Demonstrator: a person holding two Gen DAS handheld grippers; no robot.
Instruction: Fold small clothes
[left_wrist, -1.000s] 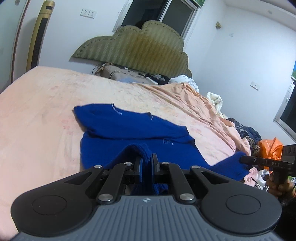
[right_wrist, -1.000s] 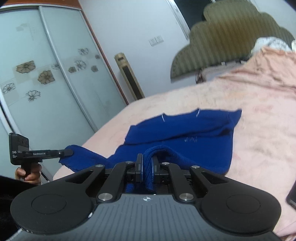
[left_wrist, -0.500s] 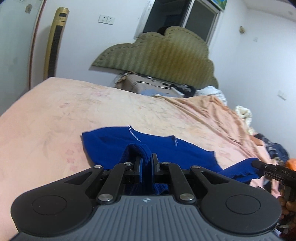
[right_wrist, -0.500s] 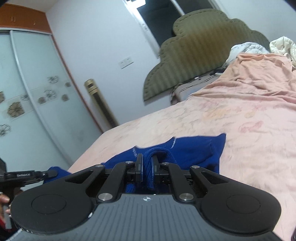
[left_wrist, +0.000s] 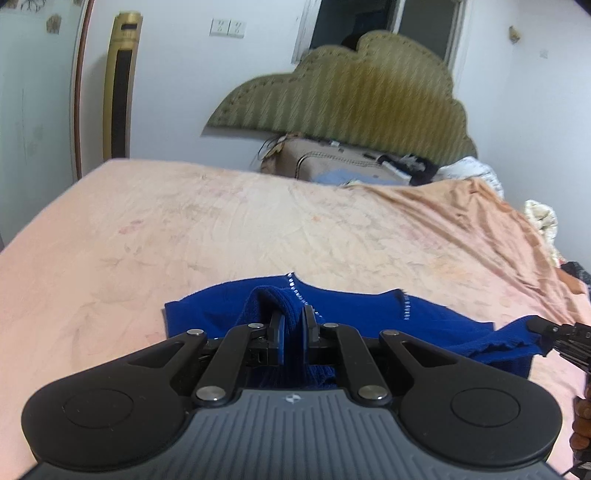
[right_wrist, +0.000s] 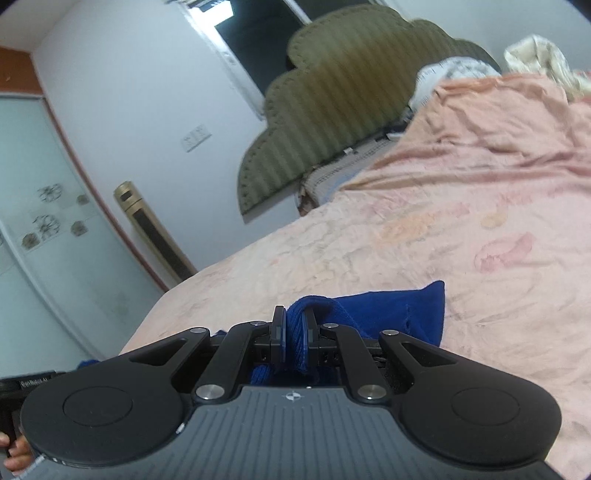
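A small blue knitted garment (left_wrist: 424, 317) lies doubled over on the pink bedsheet (left_wrist: 221, 229), with a row of small shiny studs along its neckline. My left gripper (left_wrist: 293, 319) is shut on a bunched edge of it near the camera. In the right wrist view the same blue garment (right_wrist: 399, 306) shows as a folded corner, and my right gripper (right_wrist: 293, 325) is shut on another fold of it. The right gripper's tip (left_wrist: 539, 326) also appears at the right edge of the left wrist view, holding the cloth's far corner. Most of the garment is hidden under the gripper bodies.
A padded olive headboard (left_wrist: 351, 92) stands at the far end of the bed, with a suitcase-like box (left_wrist: 332, 166) and loose bedding (left_wrist: 476, 170) in front of it. A gold tower fan (left_wrist: 120, 85) and a glass wardrobe door (right_wrist: 37, 221) stand by the wall. Fingers (right_wrist: 13, 450) grip the left gripper's handle.
Both grippers have carried their held edges across the bed toward the headboard. The garment, spread wide a second ago, now shows folded over itself and shorter.
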